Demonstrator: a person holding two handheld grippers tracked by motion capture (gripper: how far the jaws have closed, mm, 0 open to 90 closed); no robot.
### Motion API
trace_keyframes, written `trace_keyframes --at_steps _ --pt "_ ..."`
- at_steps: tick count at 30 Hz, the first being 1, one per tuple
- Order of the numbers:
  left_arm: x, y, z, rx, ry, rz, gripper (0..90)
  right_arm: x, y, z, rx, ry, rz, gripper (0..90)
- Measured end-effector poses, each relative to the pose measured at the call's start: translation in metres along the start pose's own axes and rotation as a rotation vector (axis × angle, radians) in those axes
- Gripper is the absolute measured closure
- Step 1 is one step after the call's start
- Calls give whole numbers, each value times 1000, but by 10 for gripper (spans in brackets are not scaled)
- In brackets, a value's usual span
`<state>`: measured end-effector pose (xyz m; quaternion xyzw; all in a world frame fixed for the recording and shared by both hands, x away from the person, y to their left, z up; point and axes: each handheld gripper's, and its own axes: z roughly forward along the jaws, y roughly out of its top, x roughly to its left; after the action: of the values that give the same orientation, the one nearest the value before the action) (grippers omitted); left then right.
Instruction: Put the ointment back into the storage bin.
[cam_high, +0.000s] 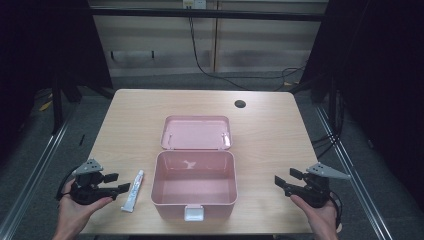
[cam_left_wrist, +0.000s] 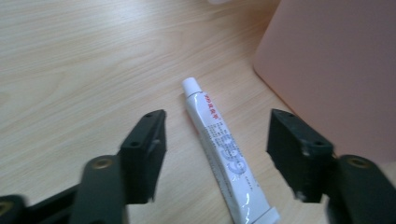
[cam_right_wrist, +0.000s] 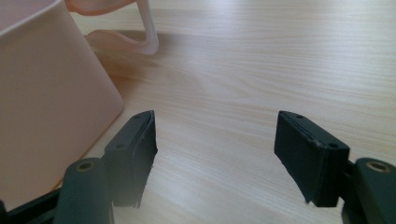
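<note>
A pink plastic box (cam_high: 159, 185) stands open in the middle of the wooden table (cam_high: 270, 135), its lid (cam_high: 196, 132) lying flat behind it. A white tube (cam_high: 134, 191) with small print lies on the table just left of the box. My left gripper (cam_high: 120, 182) is held at the front left and points at the tube. In the left gripper view the tube (cam_left_wrist: 219, 144) lies between the open jaws of the left gripper (cam_left_wrist: 217, 123), which do not touch it, and the box wall (cam_left_wrist: 327, 70) rises at the right. My right gripper (cam_high: 284, 177) hovers right of the box, open and empty (cam_right_wrist: 215, 126).
A round cable hole (cam_high: 240, 104) sits near the table's far edge. The box's white front latch (cam_high: 194, 213) hangs over the near side. In the right gripper view the box wall (cam_right_wrist: 46, 84) stands at the left, with bare tabletop ahead.
</note>
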<state>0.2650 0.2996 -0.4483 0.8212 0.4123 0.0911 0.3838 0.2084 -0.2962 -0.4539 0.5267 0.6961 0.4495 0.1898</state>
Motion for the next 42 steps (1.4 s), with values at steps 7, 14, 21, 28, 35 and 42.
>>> trace_keyframes --at_steps 7,14,21,28,35,42 --pt "-4 0 0 21 -11 -10 461 4 3 -5 -2 -6 11 323" --pt "-8 4 -6 26 -46 -10 471 7 3 -5 23 19 -15 313" --pt "-19 16 -12 90 -45 73 523 7 3 -5 27 32 -15 292" --pt "-24 26 -14 151 -21 81 530 7 4 -3 46 37 -24 282" --pt "-27 41 -4 215 -55 89 536 6 3 -3 53 25 -17 277" --pt "-19 52 9 290 -83 57 546 7 4 -2 58 29 -23 265"
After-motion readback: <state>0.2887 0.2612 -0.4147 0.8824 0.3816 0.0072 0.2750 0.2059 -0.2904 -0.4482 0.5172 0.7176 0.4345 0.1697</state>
